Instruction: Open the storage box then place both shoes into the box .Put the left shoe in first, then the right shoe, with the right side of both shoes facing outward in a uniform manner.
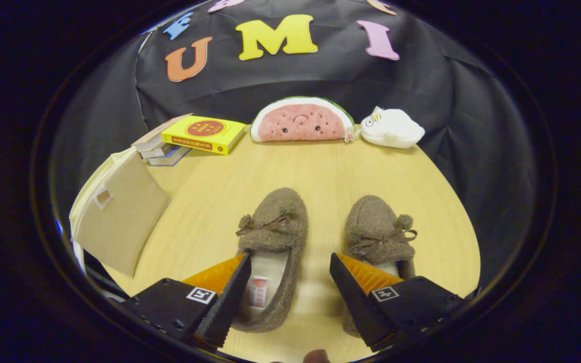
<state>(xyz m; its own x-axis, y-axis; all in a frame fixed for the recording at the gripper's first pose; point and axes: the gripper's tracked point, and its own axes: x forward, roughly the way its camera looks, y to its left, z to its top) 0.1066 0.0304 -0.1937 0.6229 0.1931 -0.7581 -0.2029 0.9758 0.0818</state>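
Black cloth closes the booth behind a light wooden surface (321,171), on which all the things are laid. Two brown fluffy shoes with small bows are placed side by side near the front, with their toes pointing away from the camera. The left shoe (270,242) is seen with its pale inner sole and a small label inside; its heel part lies between the fingers, close to the left finger. The right shoe (379,229) lies partly under the right finger, and its heel is hidden by that finger.

The hand-held gripper (288,297) is released: its two fingers are spread wide apart above the shoes and nothing is grasped between them. If the fingers touch the shoes cannot be told.

The storage box (119,217), made of beige cloth, stands at the left edge of the surface, well apart from the shoes. A flap with a small square opening is seen on its side facing the shoes.

At the back, a stack of books (189,138) with a yellow one on top is placed near the box. A watermelon-slice plush (300,121) and a white plush (391,128) are lying just beside each other against the cloth.
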